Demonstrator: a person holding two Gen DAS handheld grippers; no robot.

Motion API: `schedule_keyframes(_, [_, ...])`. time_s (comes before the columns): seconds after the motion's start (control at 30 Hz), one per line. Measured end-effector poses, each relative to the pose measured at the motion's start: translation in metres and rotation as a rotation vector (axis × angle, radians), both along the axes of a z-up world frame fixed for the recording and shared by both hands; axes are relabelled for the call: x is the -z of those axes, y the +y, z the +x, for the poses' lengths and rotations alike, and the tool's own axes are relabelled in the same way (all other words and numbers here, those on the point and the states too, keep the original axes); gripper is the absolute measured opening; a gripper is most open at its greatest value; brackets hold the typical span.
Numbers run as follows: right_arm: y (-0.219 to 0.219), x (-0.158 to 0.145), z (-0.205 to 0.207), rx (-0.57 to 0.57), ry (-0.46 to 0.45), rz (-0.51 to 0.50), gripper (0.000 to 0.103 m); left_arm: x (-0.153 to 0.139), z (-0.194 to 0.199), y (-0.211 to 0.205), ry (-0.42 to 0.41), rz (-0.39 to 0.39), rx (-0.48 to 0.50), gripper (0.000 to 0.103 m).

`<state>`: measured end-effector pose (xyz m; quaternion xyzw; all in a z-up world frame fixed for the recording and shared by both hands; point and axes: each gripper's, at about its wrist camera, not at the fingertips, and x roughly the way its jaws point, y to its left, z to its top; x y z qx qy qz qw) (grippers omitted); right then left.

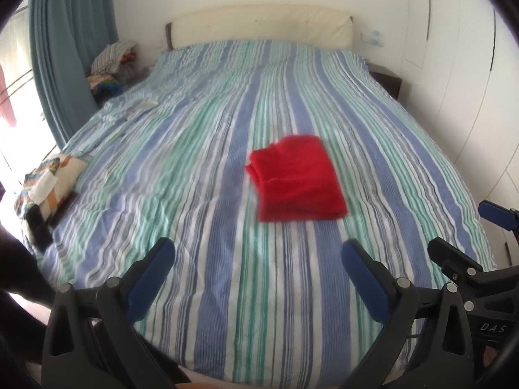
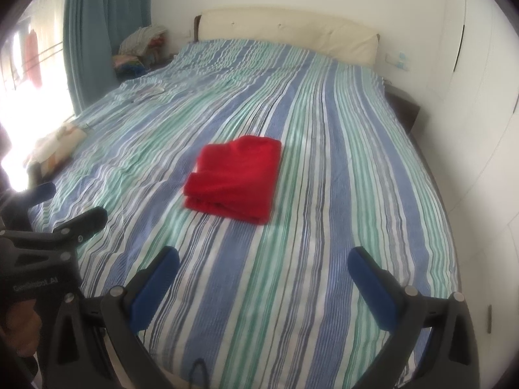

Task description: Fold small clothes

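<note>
We see red garment (image 1: pixel 296 180) folded on bed (image 1: pixel 201 168), ahead of L gripper (image 1: pixel 259 253) & R gripper (image 2: pixel 263 261); both spread wide, holding nothing.

Striped bedspread (image 1: pixel 227 149), cream headboard (image 1: pixel 259 26), blue curtain (image 1: pixel 65 48), bedside clothes pile (image 1: pixel 113 61).

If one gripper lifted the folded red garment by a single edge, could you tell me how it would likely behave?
The red garment is soft stacked cloth, so it would probably droop and unfold. It looks light. Pushed across the striped bedspread, its layers might bunch rather than slide.
</note>
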<state>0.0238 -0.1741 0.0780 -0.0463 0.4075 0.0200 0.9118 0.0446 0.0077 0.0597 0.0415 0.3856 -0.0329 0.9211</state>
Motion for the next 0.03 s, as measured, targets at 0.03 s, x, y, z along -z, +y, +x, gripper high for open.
schedule_keyframes(0.03, [-0.0002,-0.0001,0.0006,0.0,0.0,0.003,0.102,-0.0015,-0.0006,-0.0007,-0.012,0.015,-0.008,0.103])
